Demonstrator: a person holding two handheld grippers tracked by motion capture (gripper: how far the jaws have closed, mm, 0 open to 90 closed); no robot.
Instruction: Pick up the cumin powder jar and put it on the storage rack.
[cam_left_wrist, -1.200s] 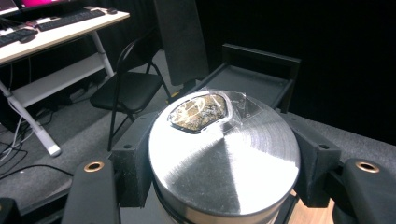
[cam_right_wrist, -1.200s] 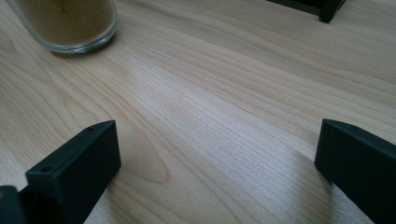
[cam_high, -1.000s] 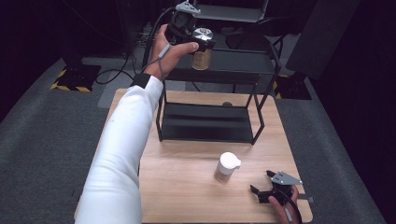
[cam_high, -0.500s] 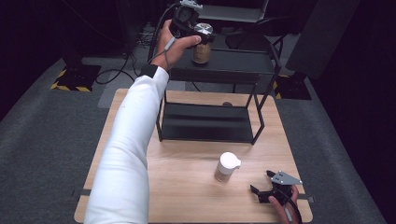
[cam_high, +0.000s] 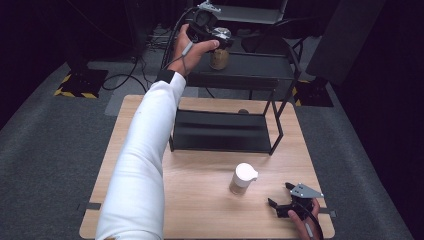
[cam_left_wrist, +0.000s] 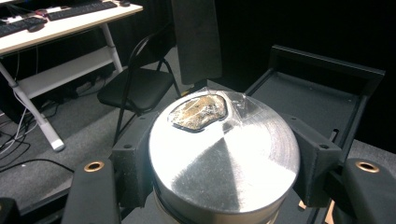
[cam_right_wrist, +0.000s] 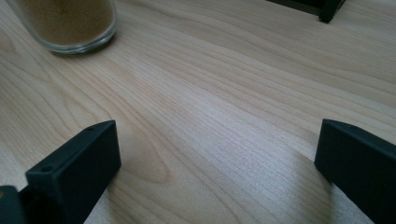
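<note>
A glass jar of brown powder (cam_high: 219, 57) with a silver lid (cam_left_wrist: 224, 158) stands at the left end of the black rack's top shelf (cam_high: 255, 67). My left gripper (cam_high: 218, 36) is shut on the lid, one jaw against each side. A second jar with a white lid (cam_high: 243, 178) stands on the wooden table (cam_high: 200, 200) in front of the rack. My right gripper (cam_high: 279, 194) rests open on the table to that jar's right, nothing between its jaws. The jar's base (cam_right_wrist: 70, 23) lies ahead and left of the right gripper (cam_right_wrist: 215, 154).
The rack's lower shelf (cam_high: 220, 131) sits at the table's back, with thin black posts (cam_high: 278, 125) at its corners. A folding chair (cam_left_wrist: 135, 88) and a white desk (cam_left_wrist: 60, 28) stand on the floor beyond the rack. My left sleeve (cam_high: 145, 165) crosses the table's left half.
The left gripper has carried the silver-lidded jar a little farther back and to the right over the top shelf. The right gripper has not moved.
</note>
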